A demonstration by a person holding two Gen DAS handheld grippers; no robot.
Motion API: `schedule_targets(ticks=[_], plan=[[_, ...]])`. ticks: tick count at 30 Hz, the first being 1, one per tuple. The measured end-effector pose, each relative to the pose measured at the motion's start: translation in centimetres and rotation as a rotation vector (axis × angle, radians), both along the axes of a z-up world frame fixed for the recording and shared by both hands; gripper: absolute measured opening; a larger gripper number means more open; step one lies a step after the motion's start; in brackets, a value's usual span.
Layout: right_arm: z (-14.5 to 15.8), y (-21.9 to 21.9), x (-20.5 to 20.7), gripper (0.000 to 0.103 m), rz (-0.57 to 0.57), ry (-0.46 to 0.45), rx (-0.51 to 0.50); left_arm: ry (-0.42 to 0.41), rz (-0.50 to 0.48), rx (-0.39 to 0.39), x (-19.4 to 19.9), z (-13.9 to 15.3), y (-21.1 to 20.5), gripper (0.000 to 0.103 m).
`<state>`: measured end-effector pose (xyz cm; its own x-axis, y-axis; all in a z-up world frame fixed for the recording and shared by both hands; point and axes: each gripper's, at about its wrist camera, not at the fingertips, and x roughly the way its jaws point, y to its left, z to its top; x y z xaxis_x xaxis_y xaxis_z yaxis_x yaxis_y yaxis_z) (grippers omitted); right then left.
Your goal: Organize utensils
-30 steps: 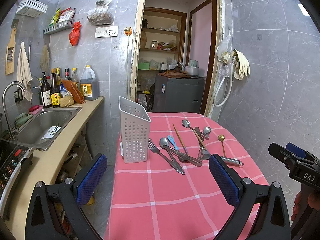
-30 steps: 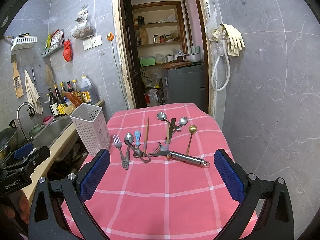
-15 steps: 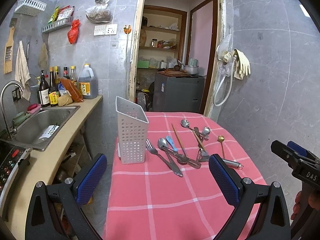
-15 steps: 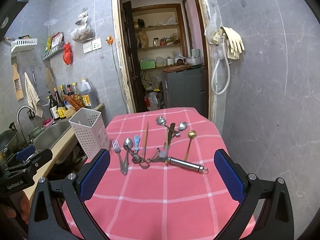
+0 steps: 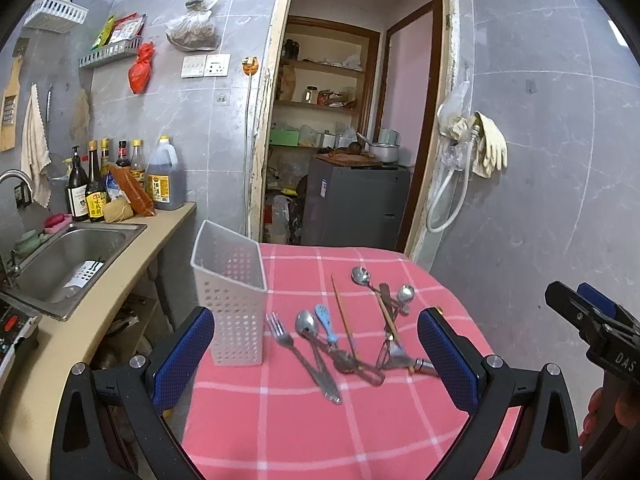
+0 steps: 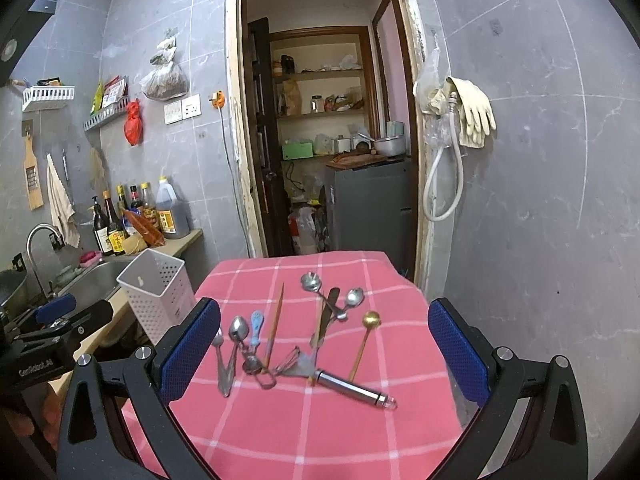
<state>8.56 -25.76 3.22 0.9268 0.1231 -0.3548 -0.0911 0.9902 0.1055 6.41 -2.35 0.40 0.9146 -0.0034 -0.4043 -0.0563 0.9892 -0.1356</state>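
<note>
The near half of the pink-checked worktop [image 6: 312, 432] lies bare, open to approach. Farther back, overlapping utensils [image 6: 280, 344] crowd the middle, with the white perforated holder [image 5: 234, 304] upright just beside them at the worktop's left edge.

In the left wrist view, the steel peeler with a round metal handle [image 5: 420, 363] is partly hidden behind the blue-padded right finger [image 5: 444, 356], at about 4 o'clock from the utensil pile. In the right wrist view, the silver fork [image 6: 221, 354] has its tines tucked behind the blue-padded left finger [image 6: 192, 350]. The pink checked worktop [image 6: 312, 432] is cut off by the lower edge. Bottle labels [image 5: 94, 202] are too small to read.
</note>
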Motion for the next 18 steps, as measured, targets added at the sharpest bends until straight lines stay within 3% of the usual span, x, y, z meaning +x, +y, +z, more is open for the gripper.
schedule_targets(ticks=[8, 18], plan=[[-0.5, -1.9, 4.4, 0.102, 0.055, -0.004, -0.009, 0.003, 0.065, -0.001, 3.4, -0.4, -2.1, 0.102], [-4.1, -4.4, 11.0, 0.102, 0.155, 0.06, -0.027, 0.126, 0.082, -0.065, 8.4, -4.2, -3.9, 0.102]])
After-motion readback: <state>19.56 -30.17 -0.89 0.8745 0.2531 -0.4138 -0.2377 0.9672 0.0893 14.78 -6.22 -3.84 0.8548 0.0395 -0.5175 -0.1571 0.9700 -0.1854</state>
